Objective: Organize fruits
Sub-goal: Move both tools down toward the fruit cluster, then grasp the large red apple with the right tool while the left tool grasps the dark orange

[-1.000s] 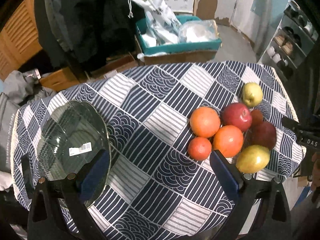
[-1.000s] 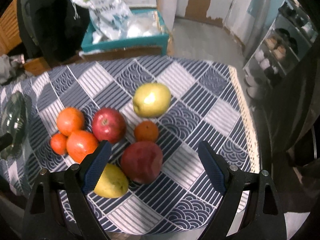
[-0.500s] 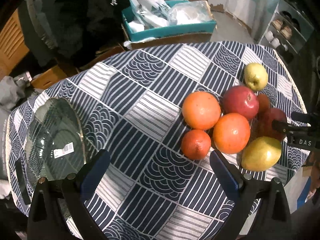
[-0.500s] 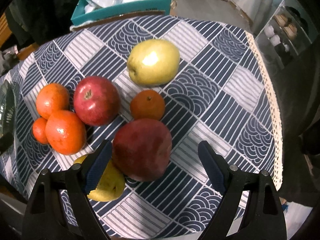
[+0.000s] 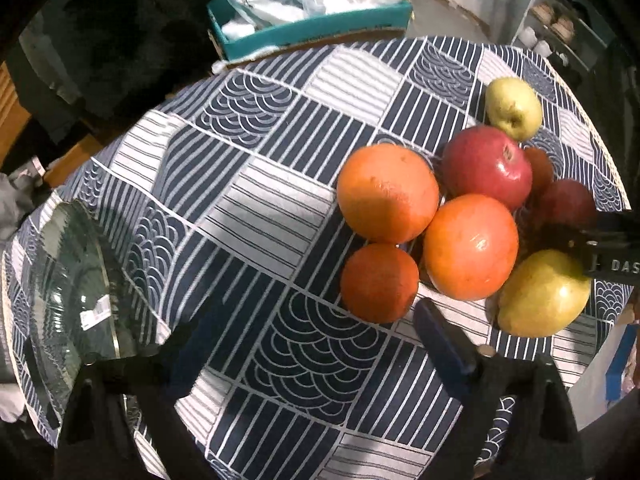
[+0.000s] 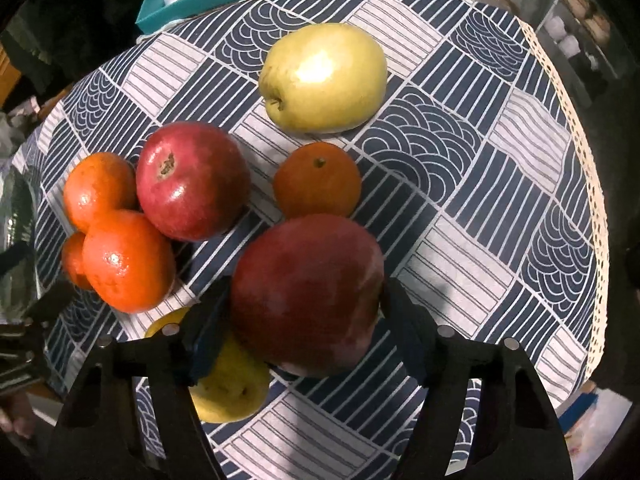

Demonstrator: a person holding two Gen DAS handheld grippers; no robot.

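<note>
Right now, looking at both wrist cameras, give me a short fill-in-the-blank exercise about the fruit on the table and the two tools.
1. The right tool, its jaws closing, has the dark red ____ between them.
2. The glass bowl holds ____ fruit.
3. The left tool, jaws closing, has only the patterned ____ between them.
4. The small orange lies between the dark red apple and the ____ apple.

Missing words: apple; no; tablecloth; yellow-green

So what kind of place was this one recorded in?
Most likely a lived-in home, perhaps a dining corner: a round table under a patterned tablecloth with loose fruit and a glass bowl, a teal box of plastic bags behind, and a shelf rack by the wall.
</note>
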